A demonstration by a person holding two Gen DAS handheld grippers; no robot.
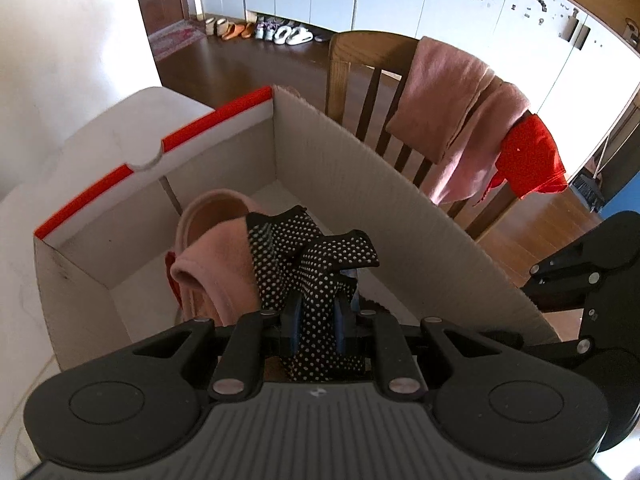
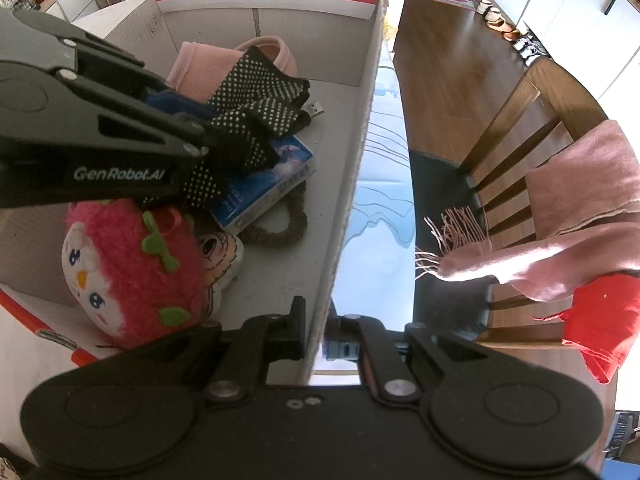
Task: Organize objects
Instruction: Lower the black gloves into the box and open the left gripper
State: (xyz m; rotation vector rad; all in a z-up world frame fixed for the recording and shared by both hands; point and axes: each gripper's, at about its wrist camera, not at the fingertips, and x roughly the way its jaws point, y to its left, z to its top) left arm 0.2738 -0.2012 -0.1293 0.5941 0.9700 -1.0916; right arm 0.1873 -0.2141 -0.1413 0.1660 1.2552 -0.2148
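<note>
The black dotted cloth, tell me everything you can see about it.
The dotted cloth is black fabric covered in small white dots, soft and crumpled. The left hand-held gripper is shut on it, holding it over the open cardboard box, above the pink slipper and blue packet.

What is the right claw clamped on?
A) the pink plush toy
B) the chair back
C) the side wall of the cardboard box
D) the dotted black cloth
C: in the right wrist view the right claw has one finger on each side of the cardboard box wall, shut on it.
</note>
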